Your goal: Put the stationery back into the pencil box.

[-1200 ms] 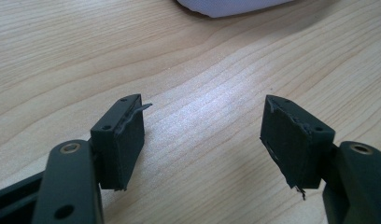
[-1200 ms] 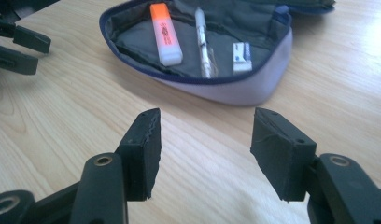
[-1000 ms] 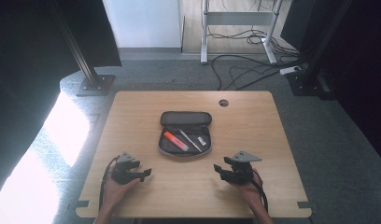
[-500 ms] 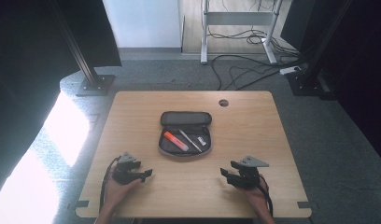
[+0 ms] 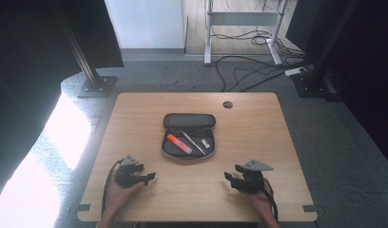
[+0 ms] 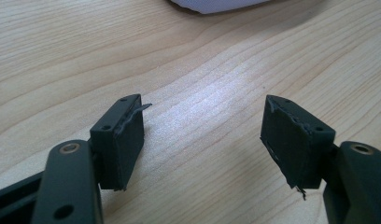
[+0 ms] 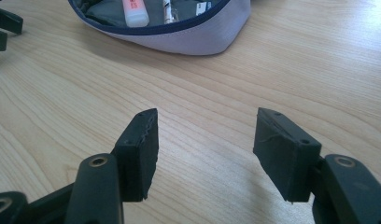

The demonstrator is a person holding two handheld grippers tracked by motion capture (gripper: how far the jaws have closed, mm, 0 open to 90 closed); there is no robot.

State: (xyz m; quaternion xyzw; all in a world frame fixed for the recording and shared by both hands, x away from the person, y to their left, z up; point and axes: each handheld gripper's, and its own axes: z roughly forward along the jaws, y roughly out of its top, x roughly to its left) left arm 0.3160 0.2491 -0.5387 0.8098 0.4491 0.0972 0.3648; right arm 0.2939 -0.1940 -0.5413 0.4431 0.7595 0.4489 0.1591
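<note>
Wooden table [image 5: 135, 118], open pencil case [image 5: 188, 134] at centre, pens inside.
Both hands low at near edge, well apart: left gripper [image 5: 147, 176] & right gripper [image 5: 231, 173] jaws wide, nothing between, aimed twd case.

Grey pencil case [image 5: 189, 135] lies open, mid-table.

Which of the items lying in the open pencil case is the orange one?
The highlighter, the thick orange one at the left of the pencil case. The pen beside it is thin and silvery, and the small item at right is pale.
</note>
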